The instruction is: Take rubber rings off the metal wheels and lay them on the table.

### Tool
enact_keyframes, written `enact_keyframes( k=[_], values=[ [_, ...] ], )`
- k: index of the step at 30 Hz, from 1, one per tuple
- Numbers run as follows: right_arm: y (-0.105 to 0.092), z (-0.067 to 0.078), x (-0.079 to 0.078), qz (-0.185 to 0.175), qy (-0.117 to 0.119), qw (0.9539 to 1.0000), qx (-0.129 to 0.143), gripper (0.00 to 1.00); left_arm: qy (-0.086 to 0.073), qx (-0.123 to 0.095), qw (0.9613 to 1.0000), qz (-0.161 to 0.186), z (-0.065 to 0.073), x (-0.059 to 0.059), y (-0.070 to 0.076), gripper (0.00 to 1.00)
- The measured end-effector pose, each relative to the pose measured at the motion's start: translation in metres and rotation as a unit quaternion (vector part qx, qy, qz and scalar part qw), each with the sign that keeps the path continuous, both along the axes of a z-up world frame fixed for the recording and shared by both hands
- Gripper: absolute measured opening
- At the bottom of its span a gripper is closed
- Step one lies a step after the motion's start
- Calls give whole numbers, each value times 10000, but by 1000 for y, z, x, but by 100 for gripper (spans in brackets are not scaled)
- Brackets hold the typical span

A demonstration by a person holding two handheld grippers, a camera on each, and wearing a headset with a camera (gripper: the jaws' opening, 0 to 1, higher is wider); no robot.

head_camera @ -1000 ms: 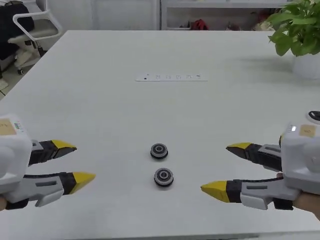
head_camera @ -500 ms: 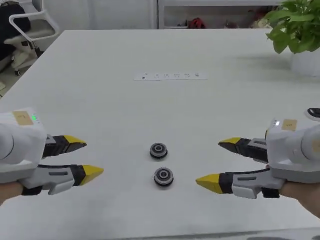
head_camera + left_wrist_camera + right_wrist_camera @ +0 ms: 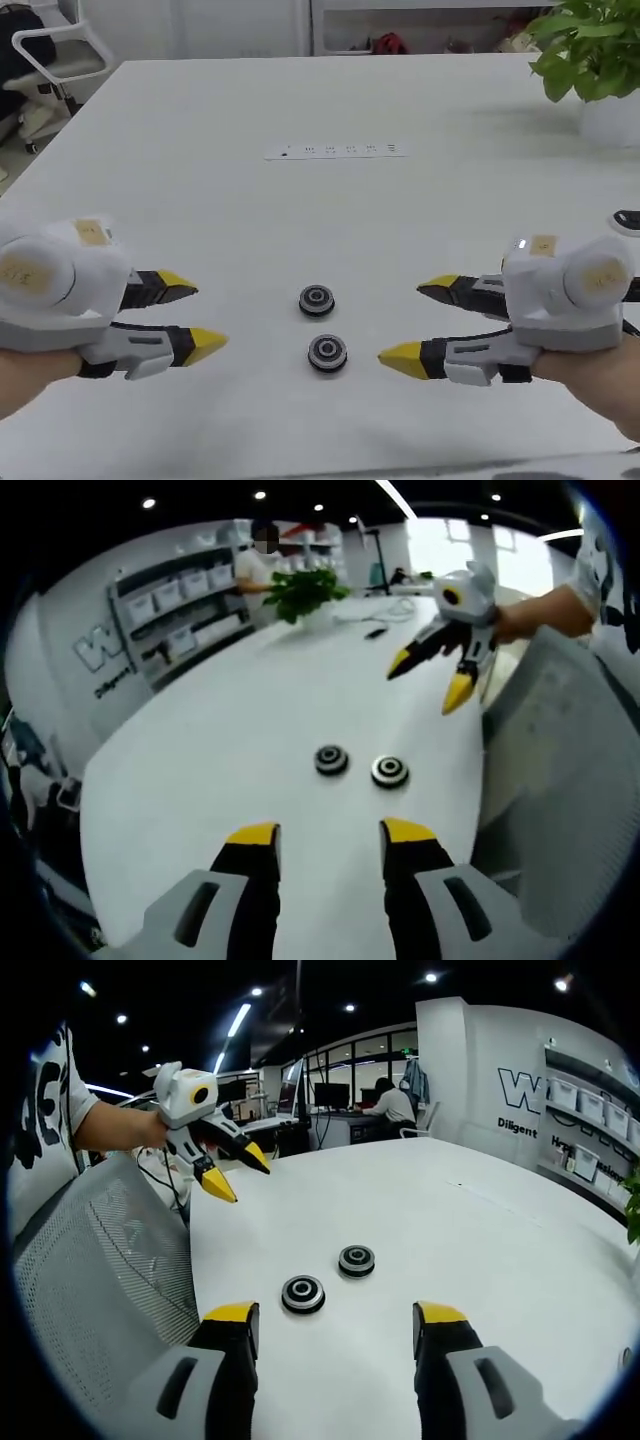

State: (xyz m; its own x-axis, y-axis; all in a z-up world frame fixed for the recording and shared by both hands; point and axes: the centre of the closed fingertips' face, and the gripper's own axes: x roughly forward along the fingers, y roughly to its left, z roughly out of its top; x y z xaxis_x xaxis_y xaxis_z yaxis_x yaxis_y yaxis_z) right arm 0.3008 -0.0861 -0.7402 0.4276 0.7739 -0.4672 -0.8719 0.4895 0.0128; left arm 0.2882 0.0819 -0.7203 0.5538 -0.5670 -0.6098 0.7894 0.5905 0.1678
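Two small metal wheels, each with a black rubber ring around it, lie flat on the white table: the far wheel (image 3: 317, 300) and the near wheel (image 3: 328, 352). My left gripper (image 3: 204, 316) is open to the left of them, its yellow tips pointing right. To their right my right gripper (image 3: 408, 322) is open too, pointing left. The left gripper view has both wheels (image 3: 331, 760) (image 3: 390, 771) ahead of the jaws. In the right gripper view they lie as wheels (image 3: 303, 1294) (image 3: 356, 1260) just past the fingertips. Nothing is held.
A white power strip (image 3: 337, 151) lies flat further back on the table. A potted plant (image 3: 590, 60) stands at the far right corner. A white office chair (image 3: 45, 60) is beyond the table's far left. A mesh chair back (image 3: 100, 1290) is close behind me.
Both grippers have moved inward toward the wheels, still open. The wheels have not moved.
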Motion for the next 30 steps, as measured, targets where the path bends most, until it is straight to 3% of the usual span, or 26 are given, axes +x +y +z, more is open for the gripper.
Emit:
enact_keyframes(
  k=[20,30],
  values=[
    [28,-17,11,556,64,9981,-247,56,147,74,9994,-298,-17,19,-30,40],
    [47,-22,16,859,52,9956,-364,55,205,48,9986,-476,-24,25,-53,40]
  ],
)
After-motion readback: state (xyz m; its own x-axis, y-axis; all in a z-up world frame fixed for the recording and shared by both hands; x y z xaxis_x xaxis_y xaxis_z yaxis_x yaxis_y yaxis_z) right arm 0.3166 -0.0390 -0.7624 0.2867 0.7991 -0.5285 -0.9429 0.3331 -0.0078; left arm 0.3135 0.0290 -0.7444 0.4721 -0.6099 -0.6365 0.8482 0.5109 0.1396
